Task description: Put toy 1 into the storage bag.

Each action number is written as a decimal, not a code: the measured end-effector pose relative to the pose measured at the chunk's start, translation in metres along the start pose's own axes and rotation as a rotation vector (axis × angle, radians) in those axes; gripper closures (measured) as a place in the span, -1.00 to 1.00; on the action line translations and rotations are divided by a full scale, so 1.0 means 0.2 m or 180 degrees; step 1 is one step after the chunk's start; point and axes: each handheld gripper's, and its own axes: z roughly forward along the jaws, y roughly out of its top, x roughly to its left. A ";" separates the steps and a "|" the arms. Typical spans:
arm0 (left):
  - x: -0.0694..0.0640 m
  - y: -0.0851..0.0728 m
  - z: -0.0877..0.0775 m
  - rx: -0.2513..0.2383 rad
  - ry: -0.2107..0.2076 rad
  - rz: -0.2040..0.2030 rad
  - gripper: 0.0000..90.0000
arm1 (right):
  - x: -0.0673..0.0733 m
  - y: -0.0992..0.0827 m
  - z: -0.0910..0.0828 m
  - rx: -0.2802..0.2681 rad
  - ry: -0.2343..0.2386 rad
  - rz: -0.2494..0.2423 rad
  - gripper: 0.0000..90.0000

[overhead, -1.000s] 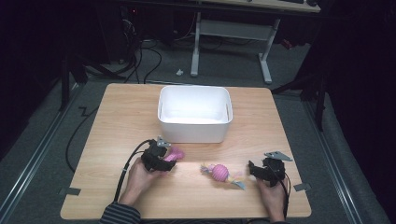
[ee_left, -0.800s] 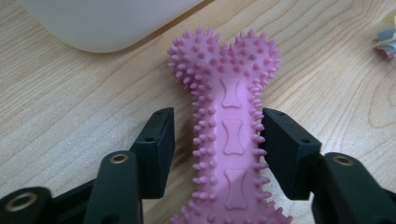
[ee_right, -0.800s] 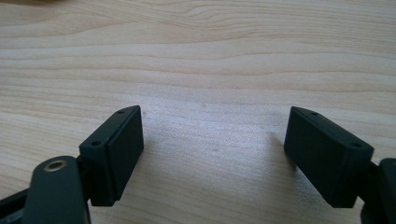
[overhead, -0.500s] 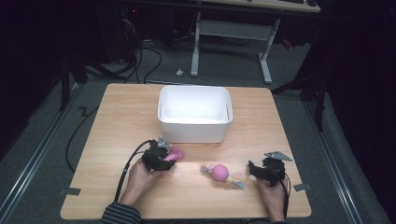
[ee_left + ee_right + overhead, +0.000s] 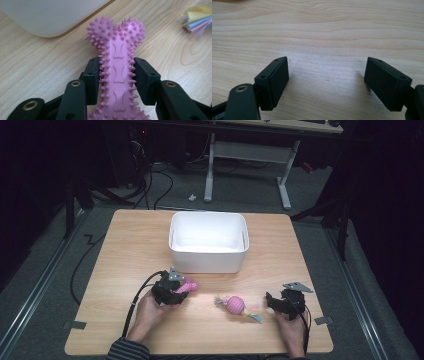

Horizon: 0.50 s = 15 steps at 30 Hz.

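A pink spiky bone toy (image 5: 117,67) lies on the wooden table in front of the white bin (image 5: 209,241). My left gripper (image 5: 117,80) is shut on its shaft, both pads pressed against the spikes; from above the left gripper (image 5: 176,289) sits at the table's front left with the bone toy (image 5: 187,285) poking out towards the right. A pink ball with pastel cloth tails (image 5: 236,305) lies between the two hands. My right gripper (image 5: 274,302) rests at the front right, jaws wide apart over bare wood, as the right gripper (image 5: 325,82) view confirms.
The white bin's corner (image 5: 50,17) is just beyond the bone. Pastel cloth tails (image 5: 198,18) of the ball toy lie at the upper right of the left gripper view. Cables trail off the table's front left. A desk frame (image 5: 247,165) stands behind the table.
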 end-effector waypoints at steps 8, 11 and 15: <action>-0.01 0.00 -0.09 -0.0012 -0.0156 -0.0006 0.30 | 0.00 0.00 0.00 0.0007 0.0002 -0.0006 -0.56; -0.01 0.00 -0.11 0.0005 -0.0200 0.0010 0.30 | 0.00 0.00 0.00 0.0003 0.0004 -0.0005 -0.56; -0.02 0.01 -0.15 0.0006 -0.0187 0.0068 0.30 | 0.00 0.00 0.00 0.0003 0.0005 -0.0006 -0.56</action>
